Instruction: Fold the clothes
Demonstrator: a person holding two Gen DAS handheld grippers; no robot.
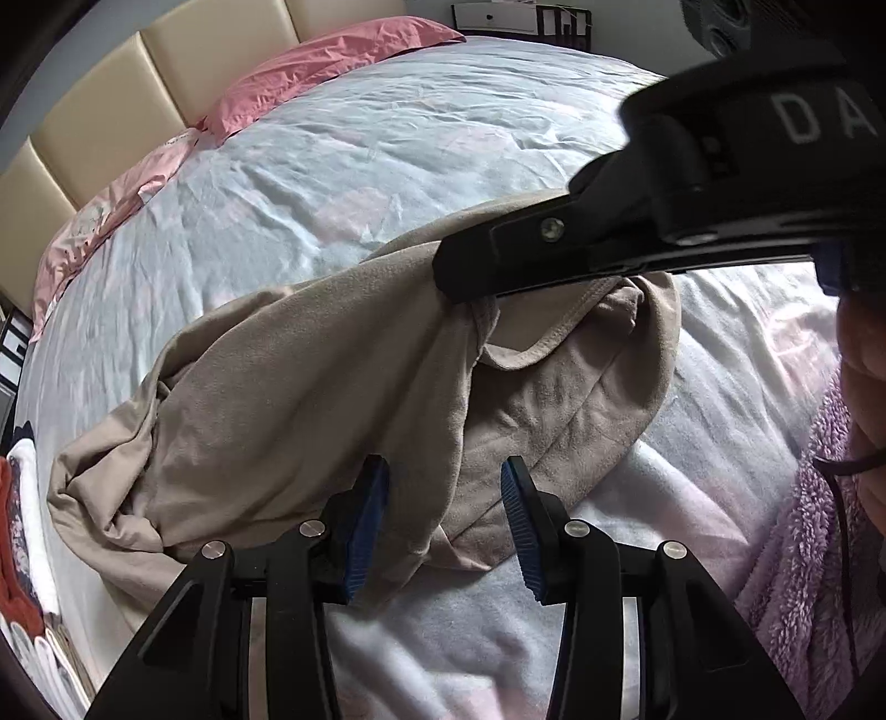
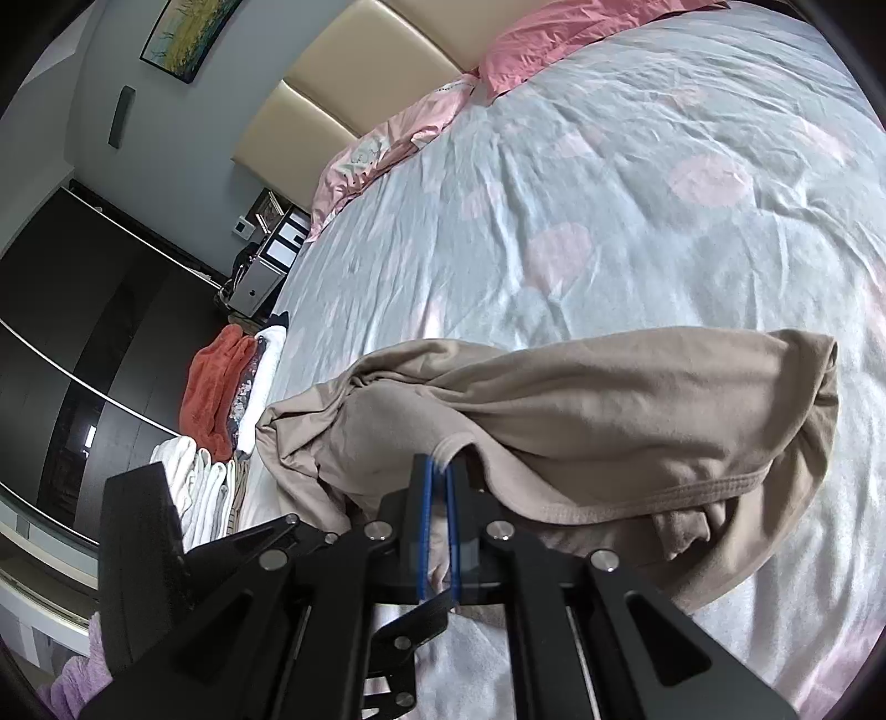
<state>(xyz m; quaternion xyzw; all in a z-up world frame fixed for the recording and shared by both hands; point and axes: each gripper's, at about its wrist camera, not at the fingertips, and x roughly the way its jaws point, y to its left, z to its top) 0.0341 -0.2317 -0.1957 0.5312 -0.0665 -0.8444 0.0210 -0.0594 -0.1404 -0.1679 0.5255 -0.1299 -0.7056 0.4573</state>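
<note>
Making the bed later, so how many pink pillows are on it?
2: a darker pink pillow against the headboard, and a paler pink pillow beside it, nearer the bed's edge. Others may lie out of view.

— Where do we see free room around the beige garment (image 2: 581, 410)?

— Beyond it, the duvet (image 2: 637, 194) lies bare up to the pink pillows (image 2: 554, 39).

— And what blocks us?

— The folded stack (image 2: 221, 399) just beside its bunched end, at the bed's edge.
</note>
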